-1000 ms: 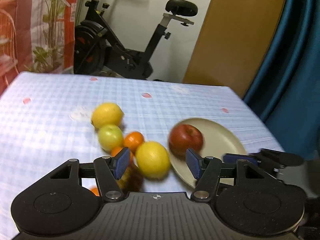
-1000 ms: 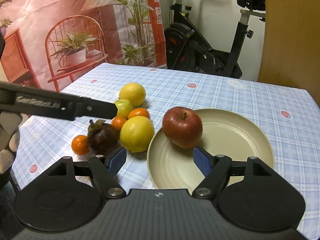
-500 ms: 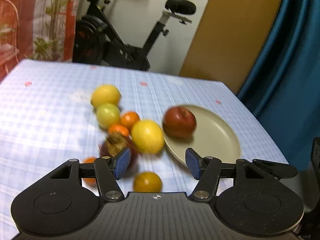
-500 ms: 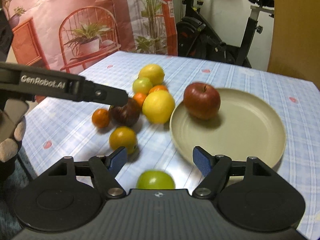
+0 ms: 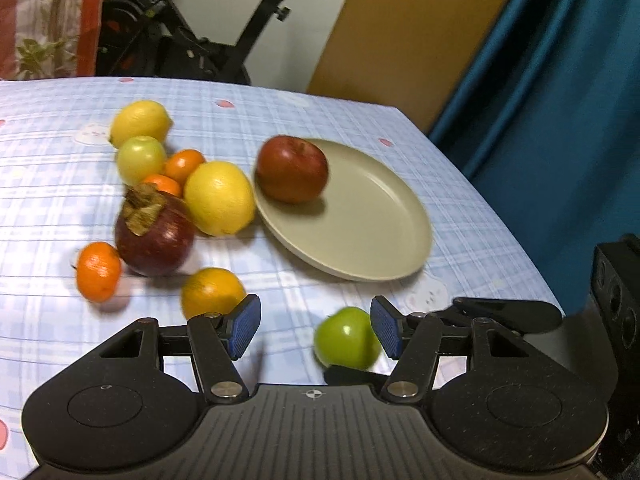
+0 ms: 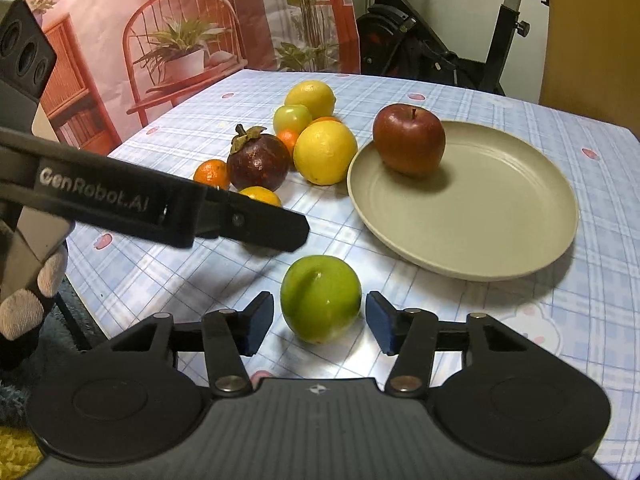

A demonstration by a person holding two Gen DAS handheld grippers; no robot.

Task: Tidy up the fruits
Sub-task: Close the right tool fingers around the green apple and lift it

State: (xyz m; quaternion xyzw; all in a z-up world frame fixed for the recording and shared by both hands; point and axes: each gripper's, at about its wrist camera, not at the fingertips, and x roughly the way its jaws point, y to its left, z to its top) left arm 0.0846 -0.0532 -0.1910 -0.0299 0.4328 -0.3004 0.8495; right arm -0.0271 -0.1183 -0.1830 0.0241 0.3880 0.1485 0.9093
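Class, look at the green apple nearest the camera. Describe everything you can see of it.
The green apple is round, smooth and glossy, plain bright green, with a shallow dimple on top turned slightly toward the camera. It rests alone on the blue checked tablecloth, in front of the beige plate and not touching it. It sits between the right gripper, whose jaws are closing with small gaps left on both sides. No other fruit touches it.

checked table (image 6: 500,128) holds plate (image 6: 520,240) and loose fruits (image 6: 320,152).
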